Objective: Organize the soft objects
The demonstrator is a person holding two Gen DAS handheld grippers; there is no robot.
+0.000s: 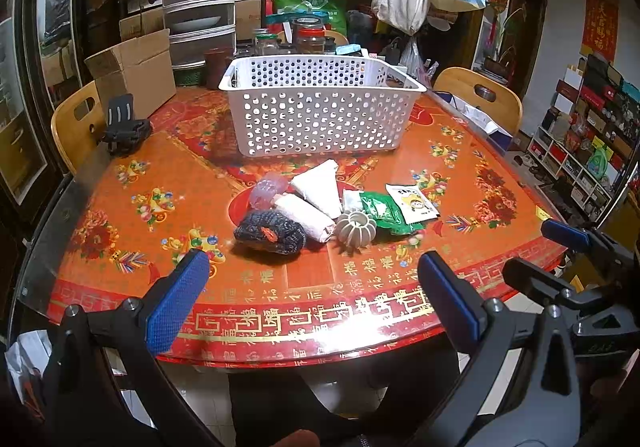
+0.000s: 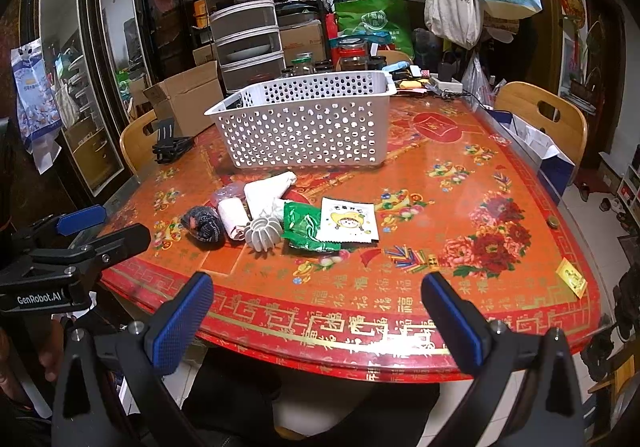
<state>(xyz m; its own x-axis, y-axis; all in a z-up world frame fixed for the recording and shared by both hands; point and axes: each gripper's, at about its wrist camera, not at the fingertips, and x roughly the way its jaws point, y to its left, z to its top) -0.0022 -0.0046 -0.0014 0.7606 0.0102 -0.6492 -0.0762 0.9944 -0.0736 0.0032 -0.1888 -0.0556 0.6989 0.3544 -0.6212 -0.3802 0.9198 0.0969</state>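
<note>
A pile of small objects lies mid-table: a dark knitted item (image 1: 271, 233) (image 2: 203, 227), two rolled white cloths (image 1: 308, 215) (image 2: 234, 219), a pink translucent piece (image 1: 266, 189), a grey ribbed ball (image 1: 356, 229) (image 2: 262, 233), a green packet (image 1: 382, 211) (image 2: 306, 229) and a white cartoon sachet (image 1: 412, 203) (image 2: 349, 221). A white perforated basket (image 1: 320, 115) (image 2: 304, 127) stands behind them. My left gripper (image 1: 316, 295) is open and empty over the near table edge. My right gripper (image 2: 316, 311) is open and empty, to the right of the left one.
A black phone stand (image 1: 122, 127) (image 2: 172, 145) sits at the table's left. A cardboard box (image 1: 136, 67), jars (image 1: 308, 37) and stacked trays (image 1: 200, 3) crowd the far side. Wooden chairs (image 1: 480, 95) (image 2: 548, 115) flank the table. A small yellow packet (image 2: 572, 277) lies near the right edge.
</note>
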